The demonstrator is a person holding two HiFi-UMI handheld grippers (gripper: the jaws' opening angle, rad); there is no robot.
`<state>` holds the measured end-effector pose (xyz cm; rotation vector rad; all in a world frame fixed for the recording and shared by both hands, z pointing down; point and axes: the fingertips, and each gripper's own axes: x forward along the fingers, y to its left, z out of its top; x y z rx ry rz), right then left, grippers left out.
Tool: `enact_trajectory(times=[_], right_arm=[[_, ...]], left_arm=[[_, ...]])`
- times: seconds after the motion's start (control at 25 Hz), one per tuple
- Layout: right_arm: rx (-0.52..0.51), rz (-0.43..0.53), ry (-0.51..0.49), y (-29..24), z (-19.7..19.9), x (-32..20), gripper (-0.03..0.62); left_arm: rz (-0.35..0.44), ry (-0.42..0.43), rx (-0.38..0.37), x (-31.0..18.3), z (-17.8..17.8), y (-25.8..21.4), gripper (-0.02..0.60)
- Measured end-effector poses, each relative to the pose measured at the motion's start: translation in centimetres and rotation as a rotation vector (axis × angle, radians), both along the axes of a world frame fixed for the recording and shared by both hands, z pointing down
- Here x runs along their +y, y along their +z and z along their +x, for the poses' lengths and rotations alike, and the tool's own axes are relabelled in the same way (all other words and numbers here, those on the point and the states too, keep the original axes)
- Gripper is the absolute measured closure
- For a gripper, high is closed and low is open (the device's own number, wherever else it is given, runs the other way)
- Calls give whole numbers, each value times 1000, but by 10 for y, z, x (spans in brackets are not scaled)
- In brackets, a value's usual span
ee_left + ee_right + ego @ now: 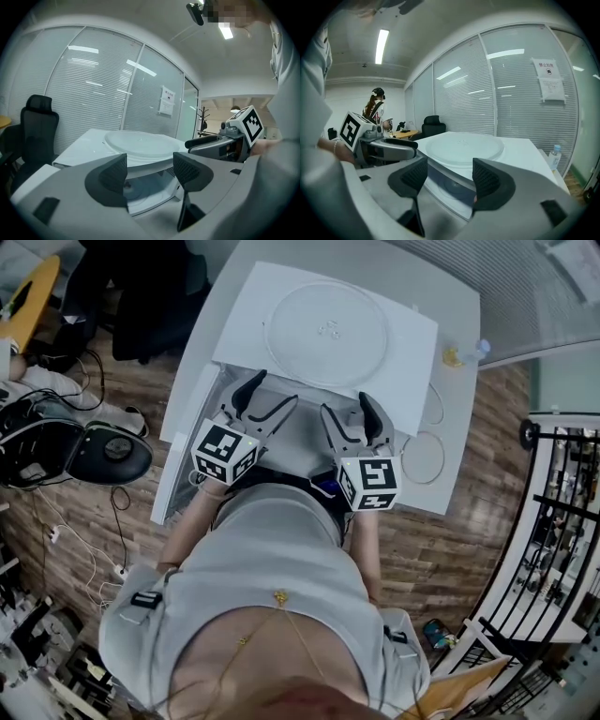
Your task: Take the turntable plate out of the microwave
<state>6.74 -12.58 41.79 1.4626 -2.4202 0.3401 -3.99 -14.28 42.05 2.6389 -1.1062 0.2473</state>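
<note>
Presently, both grippers sit level before the open front of the white box-shaped microwave oven (403,343), its white door (183,442) swung out to the person's left. The round clear glass turntable plate (326,334) lies flat on the oven's top panel, outside the cavity and touching neither gripper.

The left gripper (277,388) has its jaws spread apart with nothing between them; its own view looks through the gap at the plate's edge and the open cavity below. The right gripper (347,405), just beside it, also has its jaws parted and empty.

A round shape shows on the cavity floor; what it is cannot be told. The oven stands on a white table (450,465).
</note>
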Motion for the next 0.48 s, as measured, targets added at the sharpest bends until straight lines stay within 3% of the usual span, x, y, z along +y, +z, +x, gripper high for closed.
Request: enact_trajectory(times=[0.24, 0.48], right_arm=[[-25, 20, -31, -4, 2, 4, 324], [-29, 54, -48, -7, 20, 14, 433]], left_arm=[[38, 21, 3, 5, 5, -4, 292], [39, 68, 29, 21, 26, -6, 437]])
